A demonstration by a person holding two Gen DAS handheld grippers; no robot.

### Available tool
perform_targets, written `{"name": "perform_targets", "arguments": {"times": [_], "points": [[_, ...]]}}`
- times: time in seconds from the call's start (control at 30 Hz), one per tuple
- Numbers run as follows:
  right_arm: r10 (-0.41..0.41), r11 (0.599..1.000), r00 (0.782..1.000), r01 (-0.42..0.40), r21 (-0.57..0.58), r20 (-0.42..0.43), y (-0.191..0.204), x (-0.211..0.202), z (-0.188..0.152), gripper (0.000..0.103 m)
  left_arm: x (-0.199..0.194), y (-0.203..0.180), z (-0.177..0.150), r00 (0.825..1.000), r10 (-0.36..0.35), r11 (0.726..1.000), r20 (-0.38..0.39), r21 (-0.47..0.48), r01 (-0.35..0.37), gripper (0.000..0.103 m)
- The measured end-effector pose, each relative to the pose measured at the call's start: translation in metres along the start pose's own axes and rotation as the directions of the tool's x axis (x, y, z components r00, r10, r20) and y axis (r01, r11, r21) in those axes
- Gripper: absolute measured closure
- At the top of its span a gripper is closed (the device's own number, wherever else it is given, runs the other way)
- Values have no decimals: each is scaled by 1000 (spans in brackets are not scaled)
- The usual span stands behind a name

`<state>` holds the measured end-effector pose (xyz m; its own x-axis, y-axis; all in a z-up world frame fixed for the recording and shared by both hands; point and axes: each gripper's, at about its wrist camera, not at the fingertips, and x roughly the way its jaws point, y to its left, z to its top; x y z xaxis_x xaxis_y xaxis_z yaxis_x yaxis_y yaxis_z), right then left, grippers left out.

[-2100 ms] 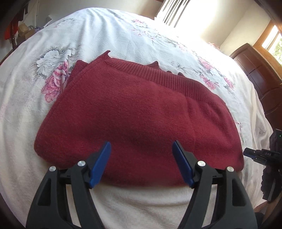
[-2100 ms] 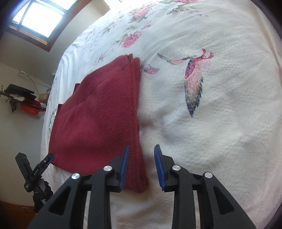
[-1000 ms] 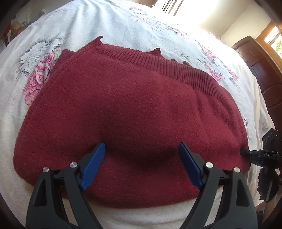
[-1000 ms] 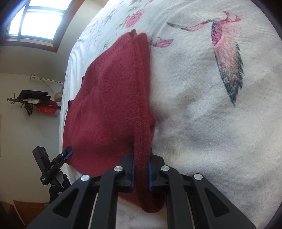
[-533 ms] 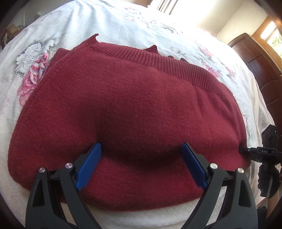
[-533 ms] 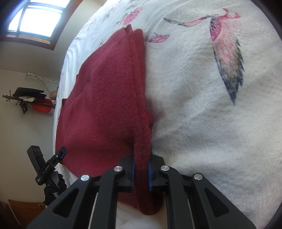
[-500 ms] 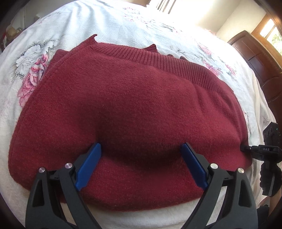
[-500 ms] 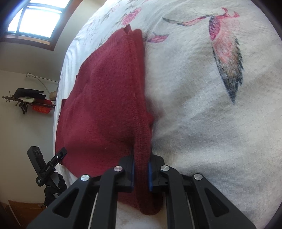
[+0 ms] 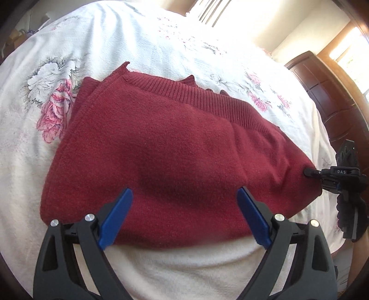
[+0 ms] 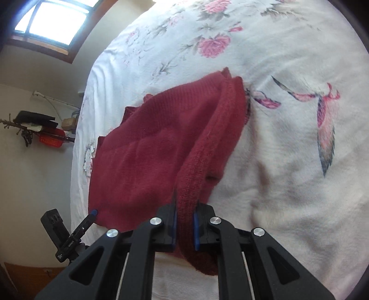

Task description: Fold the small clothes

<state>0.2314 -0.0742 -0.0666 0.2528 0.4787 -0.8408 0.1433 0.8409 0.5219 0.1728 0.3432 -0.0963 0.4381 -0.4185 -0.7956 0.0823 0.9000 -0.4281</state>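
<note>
A folded dark red knit sweater (image 9: 166, 147) lies on a white floral bedspread (image 9: 96, 34), its ribbed hem at the far side. My left gripper (image 9: 184, 212) is open, its blue pads spread over the sweater's near edge with nothing clamped. In the left wrist view my right gripper (image 9: 309, 172) bites the sweater's right corner. In the right wrist view my right gripper (image 10: 184, 213) is shut on the sweater (image 10: 147, 157), and the pinched edge rises off the bed. The left gripper (image 10: 93, 212) shows at the sweater's far corner there.
A dark wooden headboard (image 9: 327, 92) stands at the right of the bed. Bright windows (image 10: 53, 16) light the room. A wall rack with dark and red items (image 10: 39, 129) hangs beyond the bed. A bird print (image 10: 322, 122) marks the bare bedspread right of the sweater.
My right gripper, shut on the sweater's edge, has lifted it off the bed. My left gripper has drawn back toward the near edge, staying open.
</note>
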Motion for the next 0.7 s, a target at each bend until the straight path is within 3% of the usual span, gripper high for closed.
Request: {"name": "perform_targets", "arguments": {"times": [0.13, 0.37, 0.53, 0.7], "points": [[-70, 990, 997, 68, -125, -12, 60, 11, 8, 93, -9, 15, -4, 1000, -22, 999, 16, -45, 23, 13], [-115, 946, 992, 93, -310, -54, 140, 54, -8, 93, -19, 43, -7, 998, -35, 993, 43, -111, 40, 13], [-176, 902, 980, 124, -414, -91, 167, 97, -31, 93, -27, 60, -6, 996, -57, 984, 72, -162, 68, 13], [-216, 884, 971, 149, -444, -104, 163, 132, -46, 93, -31, 66, -2, 994, -70, 981, 89, -177, 85, 13]]}}
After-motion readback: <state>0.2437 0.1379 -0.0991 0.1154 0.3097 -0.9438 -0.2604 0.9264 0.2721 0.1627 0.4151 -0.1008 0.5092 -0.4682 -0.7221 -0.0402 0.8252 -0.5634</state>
